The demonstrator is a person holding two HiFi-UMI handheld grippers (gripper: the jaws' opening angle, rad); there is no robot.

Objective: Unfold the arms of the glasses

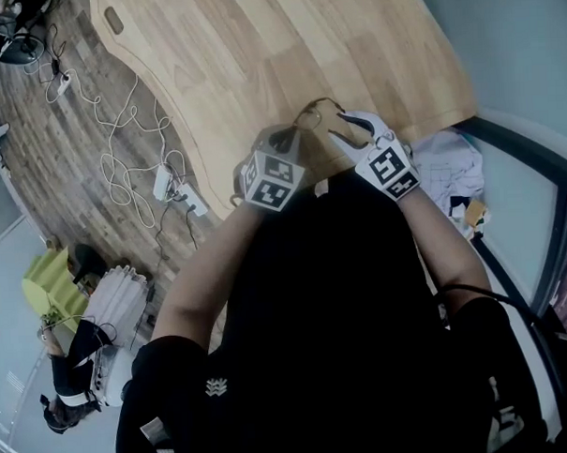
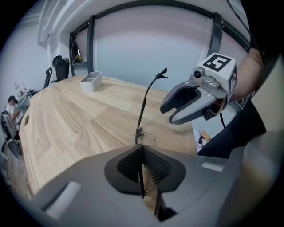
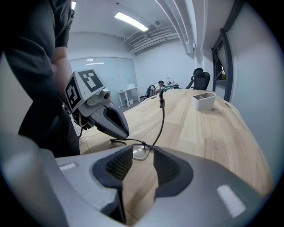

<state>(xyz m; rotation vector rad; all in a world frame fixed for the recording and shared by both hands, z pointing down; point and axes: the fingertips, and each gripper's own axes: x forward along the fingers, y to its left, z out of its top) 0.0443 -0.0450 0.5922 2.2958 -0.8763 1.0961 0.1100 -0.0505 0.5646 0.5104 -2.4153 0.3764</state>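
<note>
Glasses [image 3: 141, 150] at the near edge of the table [image 1: 257, 53], mid-frame in the head view, look wire-thin, light and bendable; my left gripper [image 2: 143, 153] is pinched tight on the rim. My right gripper [image 3: 140, 163] gapes empty; I'd grip arms near the hinge

1. One pair of glasses [image 3: 141, 151].
2. Two tongs, one in each hand: the left tongs [image 1: 289, 134] and the right tongs [image 1: 353, 131].
3. Two marker cubes, one on each of the tongs: the left cube [image 1: 272, 181] and the right cube [image 1: 392, 169].
4. One bench [image 1: 257, 44] of pale wood.
5. One white tray [image 2: 90, 81] at the far end of the bench.
6. One black chair [image 3: 200, 79] by that far end.
7. One person [image 3: 159, 85] seated beyond the bench.
</note>
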